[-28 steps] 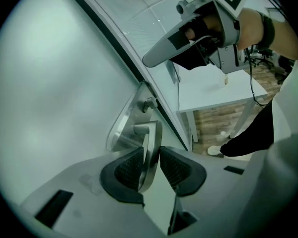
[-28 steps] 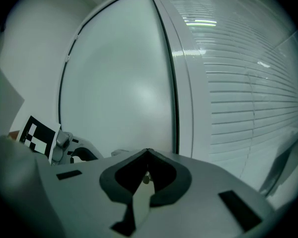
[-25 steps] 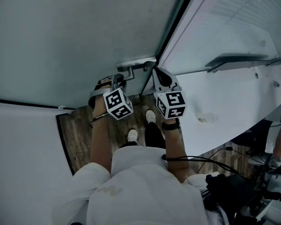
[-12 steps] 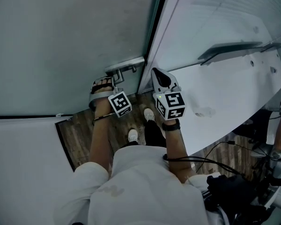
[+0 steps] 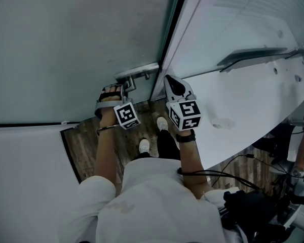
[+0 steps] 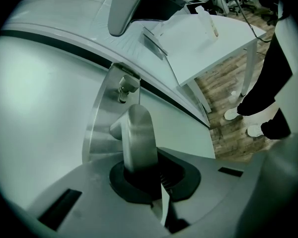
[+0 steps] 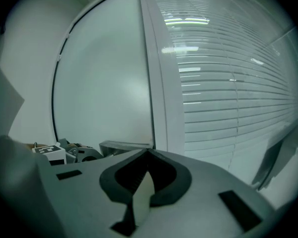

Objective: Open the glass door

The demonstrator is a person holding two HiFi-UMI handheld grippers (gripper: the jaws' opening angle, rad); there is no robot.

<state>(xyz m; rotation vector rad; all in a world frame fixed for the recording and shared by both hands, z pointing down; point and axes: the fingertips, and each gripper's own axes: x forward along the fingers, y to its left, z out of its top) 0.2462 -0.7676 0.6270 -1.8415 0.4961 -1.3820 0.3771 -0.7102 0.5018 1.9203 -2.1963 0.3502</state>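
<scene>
The glass door (image 5: 76,44) fills the upper left of the head view, with a metal lever handle (image 5: 134,74) near its right edge. My left gripper (image 5: 124,87) is at that lever. In the left gripper view the handle (image 6: 138,135) runs straight into my left gripper (image 6: 145,175), whose jaws are shut on it, below the steel plate (image 6: 102,115). To the right of the door's edge my right gripper (image 5: 168,79) points at the white frame (image 7: 158,83). My right gripper (image 7: 146,175) is shut with nothing between its jaws.
A window with slatted blinds (image 7: 228,83) lies right of the frame. A white table (image 5: 248,110) stands to my right, and cables and dark gear (image 5: 253,201) lie at the lower right. Below me are wooden floor (image 5: 86,146) and the person's shoes (image 5: 144,147).
My left gripper has rolled, sunk a little and closed onto the lever handle. The right gripper has hardly shifted and stays shut.
</scene>
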